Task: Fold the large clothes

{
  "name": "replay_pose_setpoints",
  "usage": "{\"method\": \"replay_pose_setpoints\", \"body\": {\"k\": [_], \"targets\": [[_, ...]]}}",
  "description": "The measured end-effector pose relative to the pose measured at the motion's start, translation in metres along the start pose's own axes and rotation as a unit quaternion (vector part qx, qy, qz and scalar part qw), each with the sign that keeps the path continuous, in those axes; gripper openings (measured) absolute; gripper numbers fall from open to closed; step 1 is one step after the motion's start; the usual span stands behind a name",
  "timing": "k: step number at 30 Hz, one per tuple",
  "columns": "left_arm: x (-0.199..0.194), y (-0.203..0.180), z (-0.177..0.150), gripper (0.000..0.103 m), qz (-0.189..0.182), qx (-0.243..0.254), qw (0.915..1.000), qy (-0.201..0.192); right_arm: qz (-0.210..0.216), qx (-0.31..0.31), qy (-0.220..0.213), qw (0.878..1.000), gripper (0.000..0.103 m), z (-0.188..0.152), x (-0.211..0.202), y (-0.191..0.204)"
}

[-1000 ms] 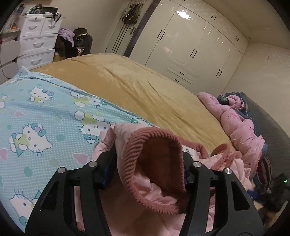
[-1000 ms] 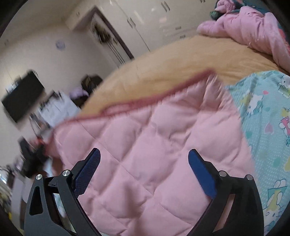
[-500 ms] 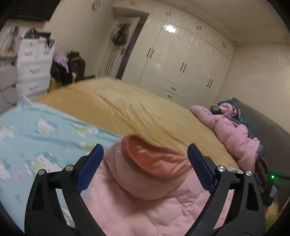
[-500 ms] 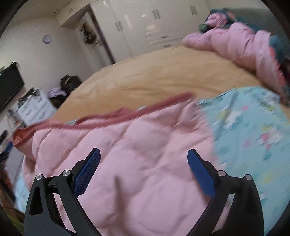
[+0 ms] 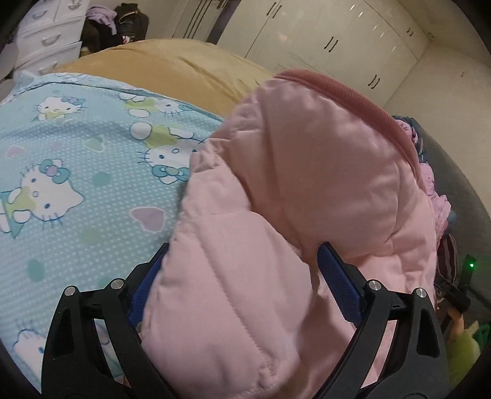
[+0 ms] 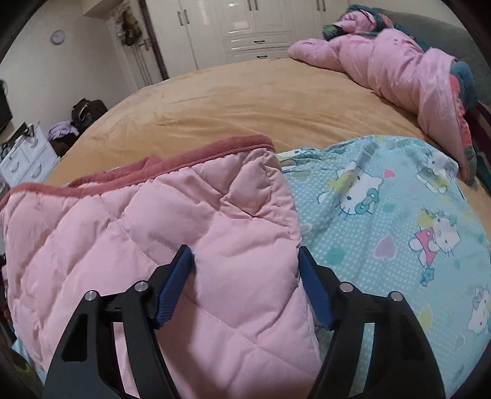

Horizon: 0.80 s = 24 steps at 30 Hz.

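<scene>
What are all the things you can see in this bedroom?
Quilted jacket: one, pink with darker pink ribbed trim, on the cat sheet.
Cat-print sheet: one, light blue, spread on the bed.
Bed cover: one, mustard yellow, beneath the sheet.
Rumpled quilt: one, pink, far side of bed.
Wardrobe: one, white, back wall.
Drawer chest: one, white, left of bed.
Wall clock: one, pale, left wall.
Left gripper: black, blue pads, wide around jacket.
Right gripper: black, blue pads, closing around jacket edge.
</scene>
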<state>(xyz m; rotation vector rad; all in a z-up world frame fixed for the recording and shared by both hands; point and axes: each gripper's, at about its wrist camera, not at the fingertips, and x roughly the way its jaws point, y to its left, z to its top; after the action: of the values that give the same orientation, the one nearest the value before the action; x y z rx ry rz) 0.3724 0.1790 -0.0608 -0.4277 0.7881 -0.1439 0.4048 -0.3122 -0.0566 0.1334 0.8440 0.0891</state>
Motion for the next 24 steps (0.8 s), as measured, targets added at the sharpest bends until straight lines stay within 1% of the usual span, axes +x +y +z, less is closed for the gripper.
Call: {"method": "replay_pose_setpoints", "body": {"k": [1,2,3,4,5,6,7,8,10,12,13,16,18,20,21,24], "targets": [[-0.001,-0.002,-0.001,0.067,0.004,0.006,0.9999,-0.010,0.002,-0.008,-0.004,1.000,0.052,-0.002,0.000,0.001],[-0.002,-0.003,0.000,0.056,0.005,0.010,0.9998,-0.018,0.005,-0.012,-0.009,1.000,0.041,-0.001,-0.001,0.002],[-0.003,-0.003,0.000,0.043,0.002,0.013,0.9997,-0.022,0.006,-0.016,-0.017,1.000,0.037,-0.002,-0.003,0.002],[-0.005,-0.005,0.000,0.030,0.003,0.017,0.9994,-0.029,0.006,-0.017,-0.024,1.000,0.031,-0.002,-0.007,0.003],[-0.007,-0.008,0.001,0.024,0.006,0.024,0.9992,-0.033,0.007,-0.014,-0.036,0.999,0.026,-0.001,-0.012,0.001],[-0.009,-0.011,0.004,0.018,0.012,0.029,0.9988,-0.038,0.009,-0.010,-0.047,0.999,0.024,-0.001,-0.017,-0.001],[-0.014,-0.014,0.007,0.015,0.013,0.034,0.9982,-0.048,0.011,-0.007,-0.055,0.998,0.021,0.001,-0.021,-0.003],[-0.019,-0.018,0.011,0.014,0.009,0.035,0.9975,-0.060,0.010,-0.004,-0.072,0.997,0.019,0.003,-0.030,-0.004],[-0.039,-0.032,0.022,0.013,0.002,0.048,0.9945,-0.093,0.012,0.005,-0.105,0.994,0.017,0.011,-0.047,-0.008],[-0.061,-0.044,0.035,0.013,-0.010,0.063,0.9894,-0.130,0.025,0.017,-0.141,0.990,0.017,0.025,-0.066,-0.011],[-0.067,-0.048,0.039,0.013,-0.012,0.068,0.9879,-0.139,0.035,0.019,-0.158,0.987,0.017,0.034,-0.074,-0.011],[-0.077,-0.061,0.052,0.013,-0.002,0.083,0.9824,-0.167,0.021,0.018,-0.183,0.983,0.017,0.057,-0.078,-0.005],[-0.069,-0.063,0.066,0.013,0.003,0.085,0.9828,-0.164,0.014,0.022,-0.187,0.982,0.017,0.068,-0.072,-0.005],[-0.054,-0.060,0.077,0.013,0.006,0.078,0.9857,-0.150,0.005,0.031,-0.180,0.983,0.017,0.077,-0.060,-0.006],[-0.044,-0.062,0.082,0.013,0.014,0.079,0.9871,-0.139,0.001,0.031,-0.175,0.984,0.017,0.080,-0.054,-0.006],[-0.029,-0.066,0.083,0.013,0.039,0.094,0.9871,-0.123,-0.018,0.029,-0.161,0.986,0.017,0.084,-0.035,-0.005]]}}
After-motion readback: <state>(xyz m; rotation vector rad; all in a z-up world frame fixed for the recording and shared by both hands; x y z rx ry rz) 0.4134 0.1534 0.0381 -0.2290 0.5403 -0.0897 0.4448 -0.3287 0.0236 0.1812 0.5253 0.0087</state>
